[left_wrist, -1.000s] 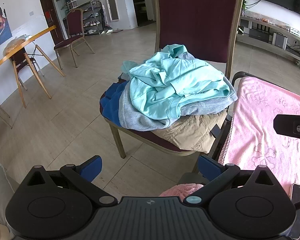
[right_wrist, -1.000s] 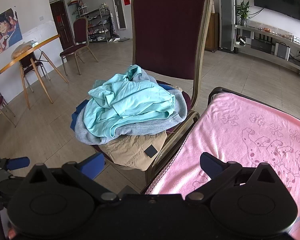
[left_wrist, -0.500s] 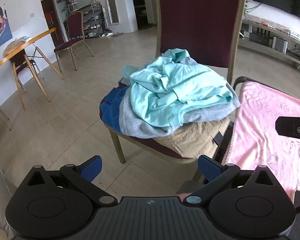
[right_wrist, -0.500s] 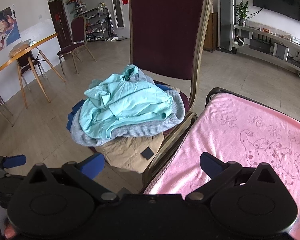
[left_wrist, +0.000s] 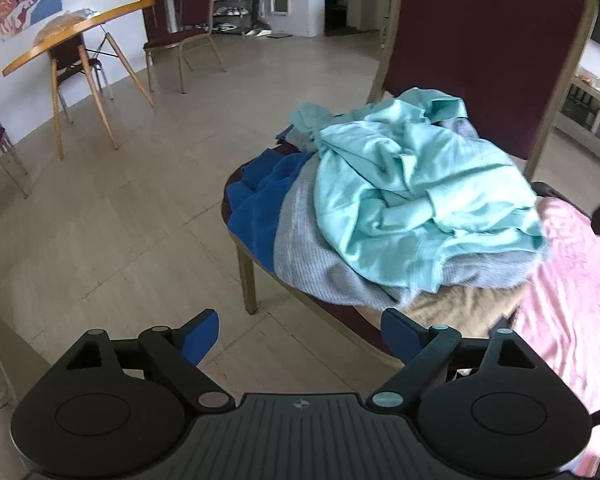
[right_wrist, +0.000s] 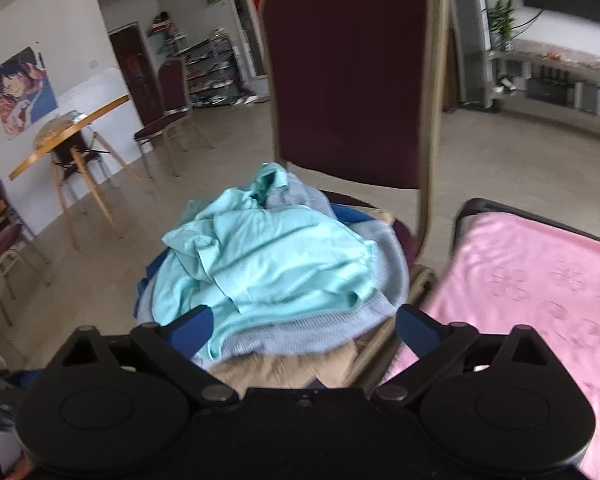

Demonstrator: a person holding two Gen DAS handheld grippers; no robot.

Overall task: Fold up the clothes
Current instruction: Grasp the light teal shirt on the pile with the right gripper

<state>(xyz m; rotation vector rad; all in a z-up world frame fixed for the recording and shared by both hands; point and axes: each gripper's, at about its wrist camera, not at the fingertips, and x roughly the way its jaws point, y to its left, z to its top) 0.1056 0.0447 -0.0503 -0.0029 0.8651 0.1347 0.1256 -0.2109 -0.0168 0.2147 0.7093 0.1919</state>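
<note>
So you're looking at a heap of clothes piled on the seat of a maroon chair point(left_wrist: 488, 52) with a gold-coloured frame. The mint-green top point(left_wrist: 412, 188) is sitting on the very top of the pile, all crumpled, with a grey knit point(left_wrist: 312, 256) spilling out under it, a blue garment point(left_wrist: 256, 208) hanging toward the left edge of the seat, and something tan point(left_wrist: 456, 308) squashed at the bottom front.

Your left gripper point(left_wrist: 300, 332) is hovering in front of the chair's front edge, jaws wide but closing a bit, nothing between them, just floor and the seat rim behind. It's not touching any cloth.

Your right gripper point(right_wrist: 304, 326) is also wide with the jaws closing slightly. From its own camera the mint-green top point(right_wrist: 268, 264) and the grey knit point(right_wrist: 300, 332) are showing in the gap between the blue pads, but the pads aren't pressing on anything as far as the view is showing. The picture's a bit blurry there.

A pink towel point(right_wrist: 540, 280) is lying spread out just to the right of the chair, right next to the pile. A wooden table point(left_wrist: 76, 36) and more chairs are sitting well back by the wall.
</note>
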